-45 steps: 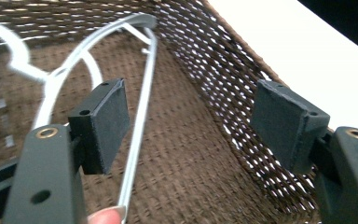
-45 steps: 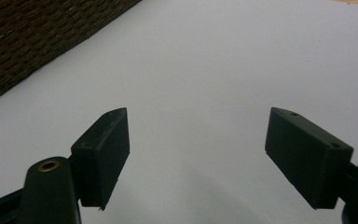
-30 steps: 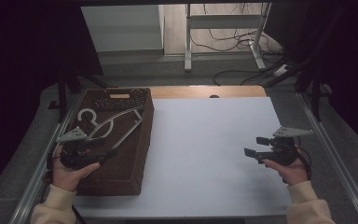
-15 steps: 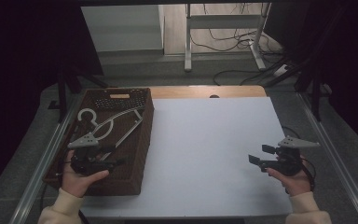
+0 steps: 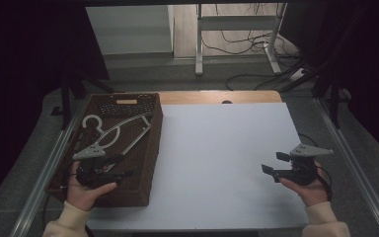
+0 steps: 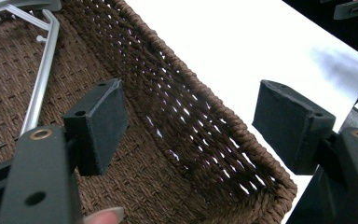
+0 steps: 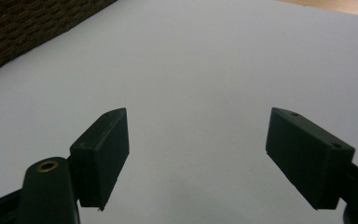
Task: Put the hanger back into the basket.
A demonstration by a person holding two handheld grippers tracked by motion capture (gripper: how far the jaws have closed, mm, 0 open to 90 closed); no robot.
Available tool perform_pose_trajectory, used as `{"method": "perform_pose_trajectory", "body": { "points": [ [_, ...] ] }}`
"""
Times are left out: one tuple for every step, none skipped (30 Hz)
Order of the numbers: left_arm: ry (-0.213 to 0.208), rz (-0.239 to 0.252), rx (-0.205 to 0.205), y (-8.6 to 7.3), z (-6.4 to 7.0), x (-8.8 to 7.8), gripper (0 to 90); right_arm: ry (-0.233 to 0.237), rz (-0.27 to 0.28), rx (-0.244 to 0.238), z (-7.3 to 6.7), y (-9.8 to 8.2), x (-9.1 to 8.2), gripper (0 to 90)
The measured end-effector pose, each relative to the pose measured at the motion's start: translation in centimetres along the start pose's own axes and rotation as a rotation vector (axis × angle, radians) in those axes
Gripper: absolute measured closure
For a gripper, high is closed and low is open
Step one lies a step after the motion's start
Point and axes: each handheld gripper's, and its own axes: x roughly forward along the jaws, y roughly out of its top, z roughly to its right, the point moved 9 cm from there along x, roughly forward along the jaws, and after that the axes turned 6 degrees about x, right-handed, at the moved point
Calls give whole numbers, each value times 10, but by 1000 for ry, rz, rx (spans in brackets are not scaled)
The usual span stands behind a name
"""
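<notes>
hanger: lying flat inside the basket, just ahead of the left claw
left claw: hovering over the basket's near end, jaws apart, gripping nothing
right claw: hanging over the bare tabletop, jaws apart, empty, well apart from the hanger
handling: looking light, stiff and thin, likely slippery
hold: pinching one straight arm is looking best, not the hook
risk: the bar sliding between the pads

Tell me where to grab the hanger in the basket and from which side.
Grip the hanger on its straight bar, coming from above with the left claw across it. It lies flat in the basket, whose walls block any sideways approach.
</notes>
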Motion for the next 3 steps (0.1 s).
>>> {"method": "perform_pose_trajectory", "body": {
  "points": [
    [-2,2,3,0,0,0,252,1,2,-1,0,0,0,210],
    [-2,5,4,1,0,-1,252,3,4,0,0,0,0,210],
    [-3,7,3,1,0,-1,252,4,6,1,0,1,0,209]
  ]
}}
